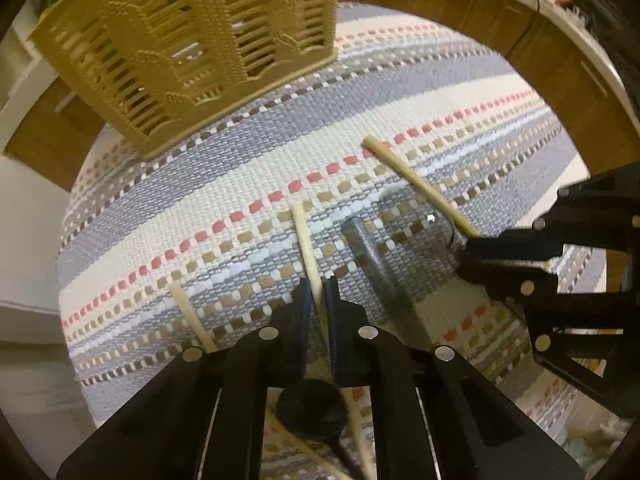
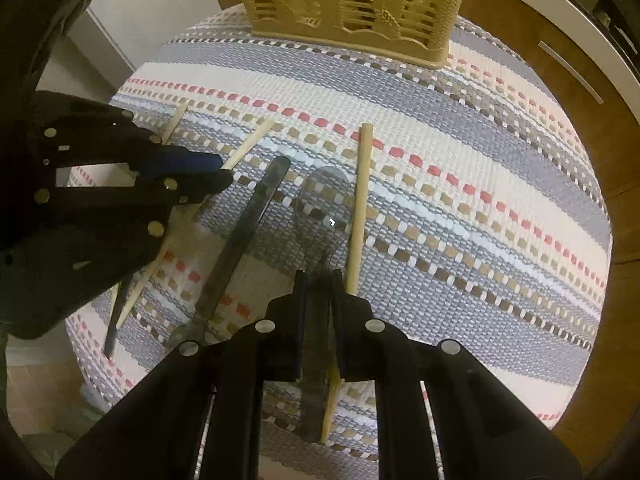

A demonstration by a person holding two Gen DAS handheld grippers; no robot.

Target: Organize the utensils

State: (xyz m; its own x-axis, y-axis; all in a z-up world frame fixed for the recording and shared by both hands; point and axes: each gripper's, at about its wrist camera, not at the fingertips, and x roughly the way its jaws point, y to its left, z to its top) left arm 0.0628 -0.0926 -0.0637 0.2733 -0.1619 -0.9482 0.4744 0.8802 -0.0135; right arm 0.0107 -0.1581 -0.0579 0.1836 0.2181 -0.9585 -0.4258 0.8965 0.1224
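Striped mat (image 1: pixel 240 168): chopstick (image 1: pixel 306 240) between left gripper (image 1: pixel 316 300) fingers (pinched).

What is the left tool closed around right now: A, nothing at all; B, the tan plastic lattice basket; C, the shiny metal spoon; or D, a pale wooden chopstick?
D: in the left wrist view the left tool has its two fingers pressed against a pale wooden chopstick that runs out between them over the striped woven mat.
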